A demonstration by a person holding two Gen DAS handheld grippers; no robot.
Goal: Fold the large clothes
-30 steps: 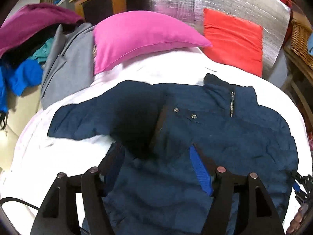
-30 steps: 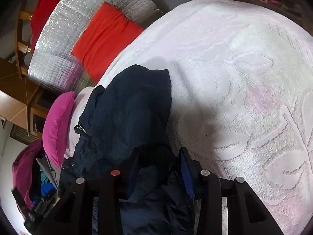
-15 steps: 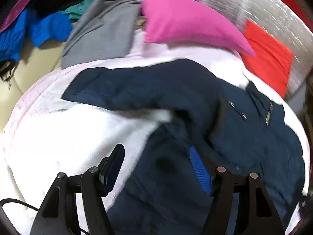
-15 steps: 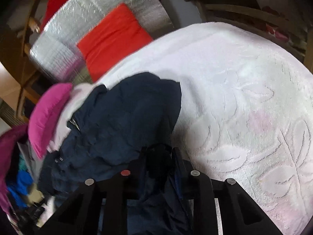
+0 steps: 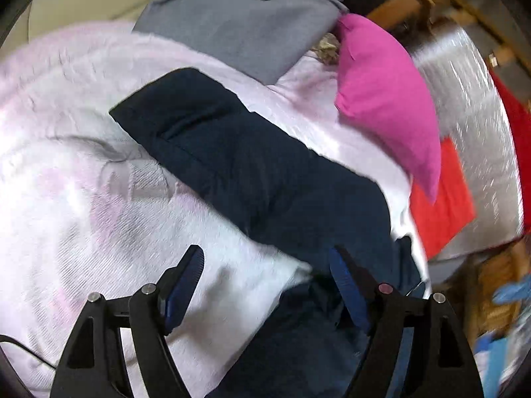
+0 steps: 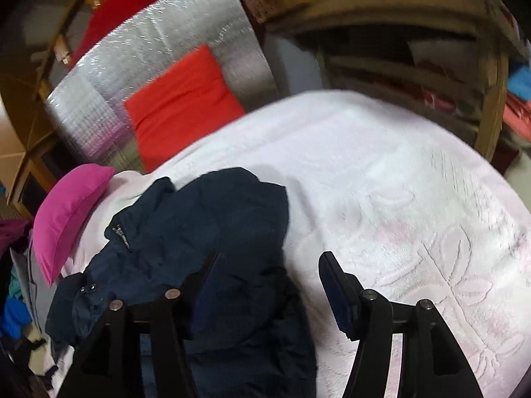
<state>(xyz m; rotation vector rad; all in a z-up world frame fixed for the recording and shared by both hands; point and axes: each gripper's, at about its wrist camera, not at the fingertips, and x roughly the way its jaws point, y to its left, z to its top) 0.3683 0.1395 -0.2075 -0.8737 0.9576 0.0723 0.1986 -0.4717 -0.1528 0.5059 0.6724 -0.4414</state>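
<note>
Navy quilted fabric fills the ground ahead of both my tools: the jacket (image 5: 265, 179) lies spread on the pale pink embossed bedspread (image 5: 83, 199), and I see it from two sides.

My left gripper (image 5: 265, 265) has just been opening its jaws, and they stand wide with nothing pinched. Between them lies mostly bare bedspread, with the jacket's edge running in under my right-hand finger. Its blue ribbed pads (image 5: 187, 275) touch no cloth that I can make out. Beyond my fingertips one sleeve stretches away flat toward the upper left, its cuff end lying on the bedspread. Past the sleeve, further out, sits a grey garment (image 5: 245, 20); to the right of that, a magenta pillow (image 5: 388, 99), and then a red cushion (image 5: 441, 205) leaning on a silvery foil panel (image 5: 471, 106).

My right gripper (image 6: 268, 265) has also just been opening; the jaws are apart and hold nothing. The jacket's body (image 6: 205, 232) lies bunched under and ahead of my left-hand finger, its zip and snap studs toward the far left, while my right-hand finger hangs over bare bedspread. Whether the left pad brushes the cloth I cannot tell. Far ahead stand the same red cushion and foil panel, with the magenta pillow off to the left and a wooden shelf unit (image 6: 491, 99) to the right.
</note>
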